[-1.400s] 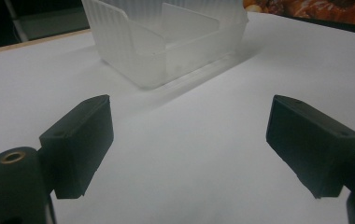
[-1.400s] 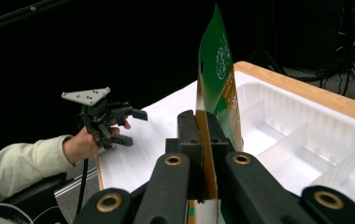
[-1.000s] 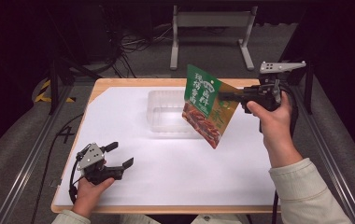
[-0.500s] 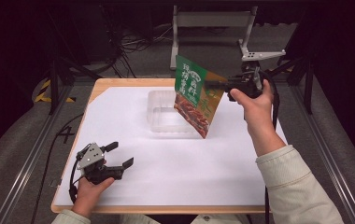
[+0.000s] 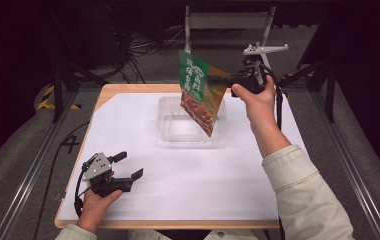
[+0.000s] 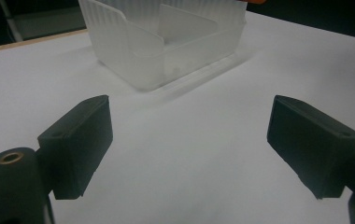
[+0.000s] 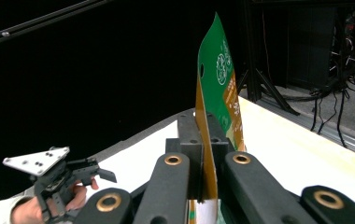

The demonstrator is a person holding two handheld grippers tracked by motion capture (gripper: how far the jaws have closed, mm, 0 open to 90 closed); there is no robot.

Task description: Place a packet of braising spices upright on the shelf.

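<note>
A green and orange snack bag (image 5: pixel 198 90) hangs in the air over the clear plastic container (image 5: pixel 170 127) at the table's far middle. My right gripper (image 5: pixel 217 78) is shut on the bag's orange edge. In the right gripper view the bag (image 7: pixel 217 93) stands edge-on between the closed jaws of that gripper (image 7: pixel 203 140). My left gripper (image 5: pixel 128 165) rests open near the table's front left, nothing between its fingers. In the left gripper view its gripper (image 6: pixel 187 140) frames bare white table, with the container (image 6: pixel 166 42) beyond.
The white table top (image 5: pixel 218 200) has a wooden rim. A metal frame (image 5: pixel 225 22) stands behind the table's far edge, cables lie on the floor (image 5: pixel 148 45), and rails run along both sides. The person's left hand and gripper (image 7: pixel 56 179) show far off in the right gripper view.
My right gripper has carried the bag up and to the left, from beside the container's right to above it. The left gripper has stayed put.
</note>
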